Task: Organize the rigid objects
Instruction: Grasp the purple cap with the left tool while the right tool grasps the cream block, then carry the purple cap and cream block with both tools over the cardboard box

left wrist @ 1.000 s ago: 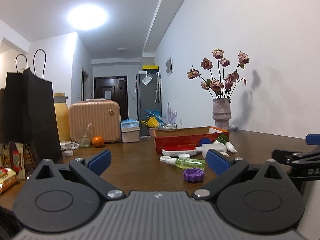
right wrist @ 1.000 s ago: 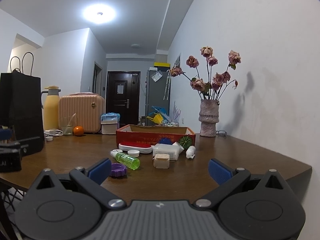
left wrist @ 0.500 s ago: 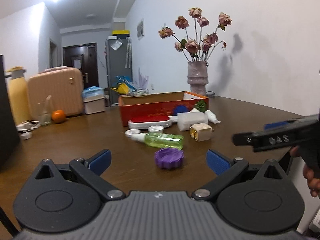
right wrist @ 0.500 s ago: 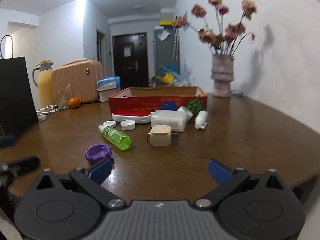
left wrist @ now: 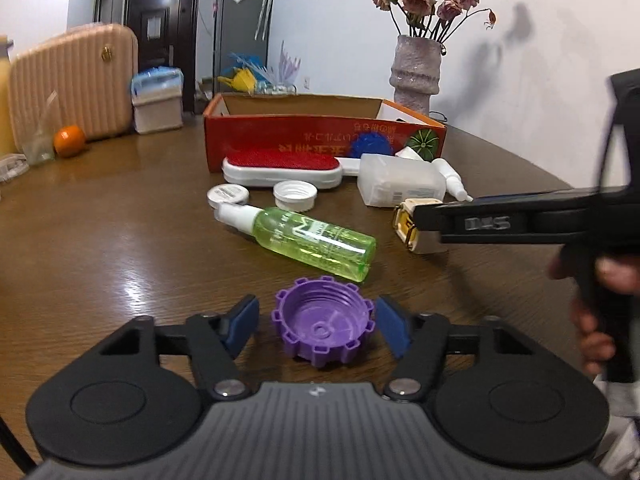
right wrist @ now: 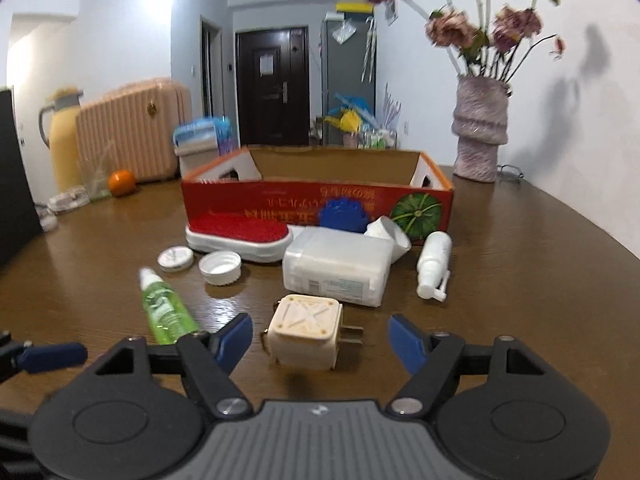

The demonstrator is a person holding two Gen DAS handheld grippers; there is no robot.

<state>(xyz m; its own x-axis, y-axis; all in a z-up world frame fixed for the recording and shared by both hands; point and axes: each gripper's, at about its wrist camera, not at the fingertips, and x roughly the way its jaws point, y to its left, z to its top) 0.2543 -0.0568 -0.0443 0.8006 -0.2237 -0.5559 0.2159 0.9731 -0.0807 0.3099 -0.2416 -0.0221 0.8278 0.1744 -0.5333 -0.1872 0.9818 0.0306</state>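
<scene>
Left wrist view: I have the left gripper (left wrist: 316,322) placed around the purple cap (left wrist: 323,326), which sits on the table (left wrist: 100,240) well in front of the red box (left wrist: 324,140). Its jaws are closing; the right pad looks at or very near the cap's rim, the left pad stands clear, so I count no grip yet. In the right wrist view, the right gripper (right wrist: 320,334) straddles the cream plug adapter (right wrist: 306,330), also in front of the red box; its jaws are closing with gaps visible on both sides. Progress is at the start, as I judge it: the box interior that I can see holds nothing, though its floor is hidden behind the near wall. Remaining outside, between my grippers and the box: the green spray bottle (left wrist: 304,242), two white caps (left wrist: 295,195), the red-topped brush (left wrist: 282,166), the white container (right wrist: 336,266), a small white spray bottle (right wrist: 432,266) and a blue round item (right wrist: 343,210) against the box wall. All require transfer.
</scene>
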